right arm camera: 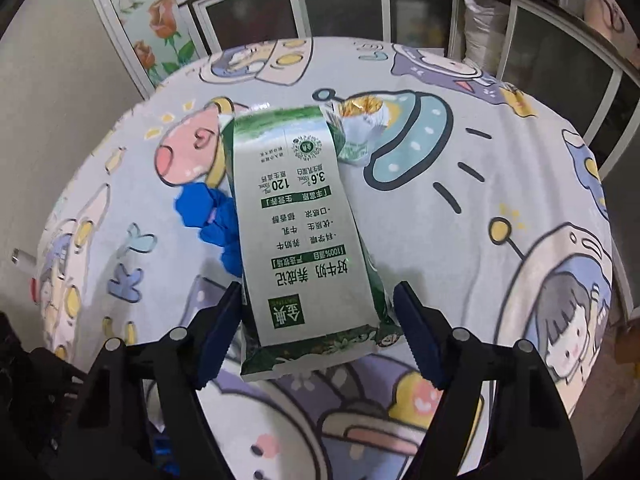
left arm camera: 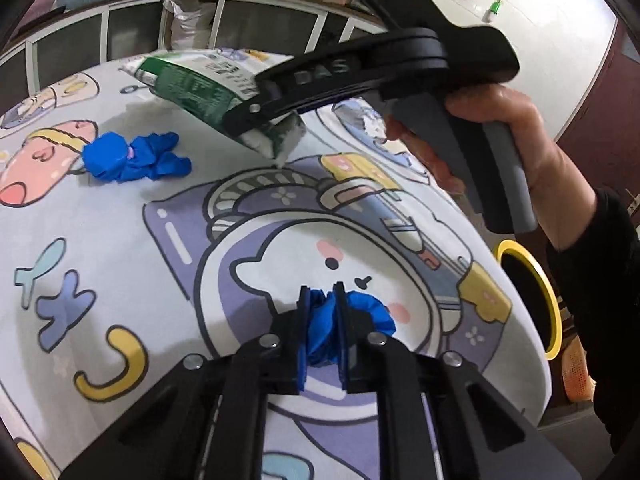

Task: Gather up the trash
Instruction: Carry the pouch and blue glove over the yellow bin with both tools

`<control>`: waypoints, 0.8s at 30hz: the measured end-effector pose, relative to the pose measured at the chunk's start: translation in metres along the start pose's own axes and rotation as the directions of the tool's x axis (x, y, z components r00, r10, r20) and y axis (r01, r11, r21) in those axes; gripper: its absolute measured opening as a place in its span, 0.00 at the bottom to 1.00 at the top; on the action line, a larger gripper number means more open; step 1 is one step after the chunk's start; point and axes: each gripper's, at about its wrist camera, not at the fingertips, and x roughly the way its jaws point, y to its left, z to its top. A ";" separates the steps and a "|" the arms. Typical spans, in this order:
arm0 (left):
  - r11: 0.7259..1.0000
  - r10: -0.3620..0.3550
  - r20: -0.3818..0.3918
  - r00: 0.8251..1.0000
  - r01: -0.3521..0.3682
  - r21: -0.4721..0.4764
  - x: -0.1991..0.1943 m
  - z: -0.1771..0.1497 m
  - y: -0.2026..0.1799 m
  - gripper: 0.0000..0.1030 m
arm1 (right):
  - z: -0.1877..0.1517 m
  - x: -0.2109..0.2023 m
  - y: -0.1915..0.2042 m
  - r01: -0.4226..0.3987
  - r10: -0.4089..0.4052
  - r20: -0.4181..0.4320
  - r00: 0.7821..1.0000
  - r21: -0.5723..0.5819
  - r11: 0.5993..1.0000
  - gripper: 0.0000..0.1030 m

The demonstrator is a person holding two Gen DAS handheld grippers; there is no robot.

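My left gripper (left arm camera: pixel 322 292) is shut on a crumpled blue glove (left arm camera: pixel 326 332) just above the cartoon-print tablecloth. My right gripper (right arm camera: pixel 318 294) grips the end of a green and white milk pouch (right arm camera: pixel 304 228) and holds it lifted off the table; the left wrist view shows the pouch (left arm camera: pixel 200 84) clamped in it, tilted. A second blue glove (left arm camera: pixel 134 156) lies on the cloth at the left; it shows beside the pouch in the right wrist view (right arm camera: pixel 208 216). A small crumpled wrapper (right arm camera: pixel 364 120) lies beyond the pouch.
A bin with a yellow rim (left arm camera: pixel 534 300) stands below the table's right edge. The round table (right arm camera: pixel 500 168) is covered with a printed cloth. Glass-door cabinets (right arm camera: pixel 360 4) and a white sack (right arm camera: pixel 480 20) stand behind it.
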 end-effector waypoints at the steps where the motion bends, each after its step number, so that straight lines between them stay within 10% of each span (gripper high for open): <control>1: 1.000 -0.003 0.009 1.000 0.002 0.002 -0.007 -0.001 -0.001 0.10 | -0.001 -0.007 0.001 0.003 -0.003 0.006 1.000 0.002 1.000 0.65; 24: 0.999 0.047 0.117 0.992 -0.044 -0.026 -0.092 -0.036 -0.008 0.10 | -0.095 -0.118 0.007 0.032 -0.046 0.115 0.992 0.116 0.993 0.65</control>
